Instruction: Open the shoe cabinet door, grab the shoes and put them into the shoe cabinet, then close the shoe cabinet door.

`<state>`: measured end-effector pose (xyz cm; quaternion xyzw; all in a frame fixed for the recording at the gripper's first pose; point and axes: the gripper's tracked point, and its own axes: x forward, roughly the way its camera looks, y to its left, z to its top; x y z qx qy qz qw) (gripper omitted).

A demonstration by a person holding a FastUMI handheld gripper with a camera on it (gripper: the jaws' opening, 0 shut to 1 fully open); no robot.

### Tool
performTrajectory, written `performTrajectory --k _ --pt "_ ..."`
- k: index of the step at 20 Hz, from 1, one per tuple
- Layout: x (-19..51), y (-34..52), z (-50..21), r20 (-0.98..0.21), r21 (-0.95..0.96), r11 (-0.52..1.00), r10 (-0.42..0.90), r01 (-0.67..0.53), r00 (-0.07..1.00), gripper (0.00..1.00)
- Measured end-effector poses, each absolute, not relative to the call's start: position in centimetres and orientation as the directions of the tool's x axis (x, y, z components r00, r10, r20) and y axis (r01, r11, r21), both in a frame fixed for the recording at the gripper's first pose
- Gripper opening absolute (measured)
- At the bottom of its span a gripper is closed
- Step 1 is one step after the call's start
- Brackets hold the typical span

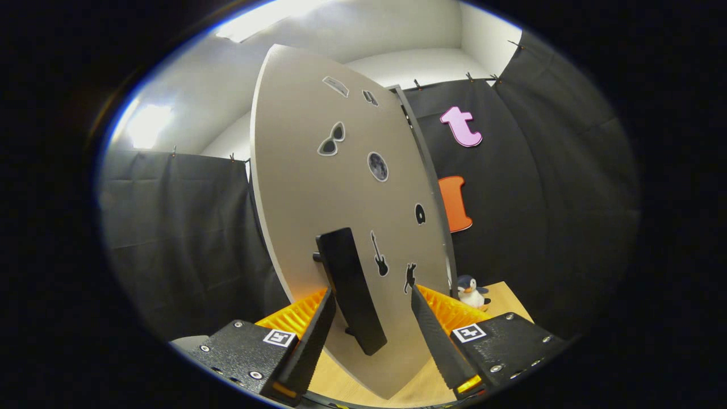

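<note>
Gripper (372, 304): fingers spread wide, tilted, straddling the black bar handle (350, 287) without pressing it. Shoe cabinet door (341, 187): pale panel with small stickers, swung partly out, edge-on just ahead of the fingers. Penguin plush (471, 291): on the wooden floor (505, 300) beyond the door's far edge.

The cabinet door (341, 199) stands upright on edge just ahead of the claw (372, 298), swung out from the cabinet's frame (423, 170), which lies behind the door's right edge. The door's handle (349, 284) sits low on the door's near face, between the claw's two spread fingers, closer to the left one. A toy penguin (470, 291) sits on the counter (505, 298), right of the door's lower edge, beyond the right finger
</note>
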<state>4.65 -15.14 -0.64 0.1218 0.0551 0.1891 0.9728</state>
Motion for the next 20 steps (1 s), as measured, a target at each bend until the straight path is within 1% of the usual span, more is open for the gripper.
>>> performTrajectory --k 7,10,12,20 --pt "4.7 -14.4 -0.5 -0.047 0.231 0.885 0.424 -0.403 0.904 0.85" --pt "5.3 -14.6 -0.7 -0.038 0.190 0.891 0.426 -0.412 0.904 0.87" --pt "5.5 -14.3 -0.7 -0.040 0.178 0.889 0.435 -0.422 0.900 0.91" --pt "6.2 -13.4 -1.1 -0.052 0.128 0.885 0.456 -0.447 0.888 0.93"
